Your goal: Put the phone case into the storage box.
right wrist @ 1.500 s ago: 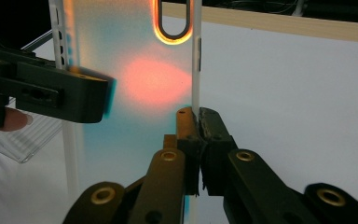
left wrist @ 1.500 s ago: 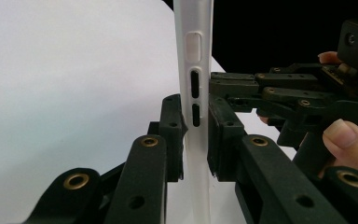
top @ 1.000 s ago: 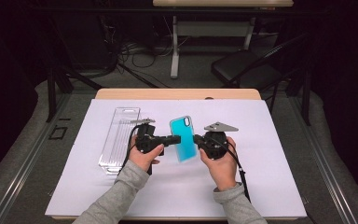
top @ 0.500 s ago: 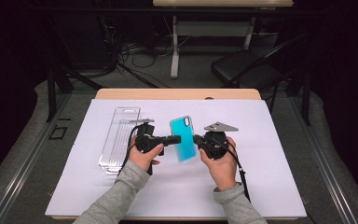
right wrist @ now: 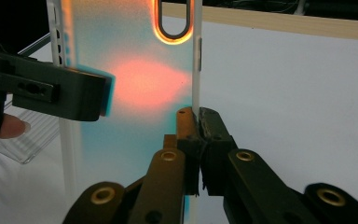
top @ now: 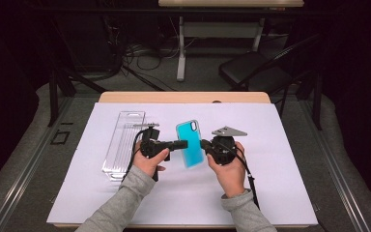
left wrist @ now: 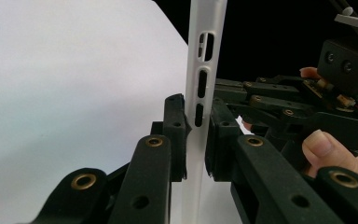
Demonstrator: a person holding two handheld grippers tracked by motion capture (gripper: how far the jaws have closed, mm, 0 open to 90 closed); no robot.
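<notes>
Above the white mat (top: 280, 193), near its middle, a turquoise phone case (top: 190, 143) hung between the two grippers, lifted off the surface and standing roughly on edge, camera cut-out toward the far side. The left gripper (top: 179, 144) was clamped on the case's left rim; in the left gripper view its jaws pinched the white side wall (left wrist: 198, 93) just below the button slots. The right gripper (top: 206, 144) was clamped on the opposite rim, its jaws closed tight on the thin edge (right wrist: 196, 70) in the right gripper view.

As a judgement, the pick-up was done: the case was off the mat and shared by both hands. What remained looked like getting it into the clear plastic package (top: 123, 142) that lay flat on the mat just left of the left hand, still without the case in it.

Both forearms came in from the near edge, grey sleeves bent inward. The left hand (top: 149, 162) and right hand (top: 229, 169) faced each other with the grippers held about level, tips pointing toward one another across the case.
</notes>
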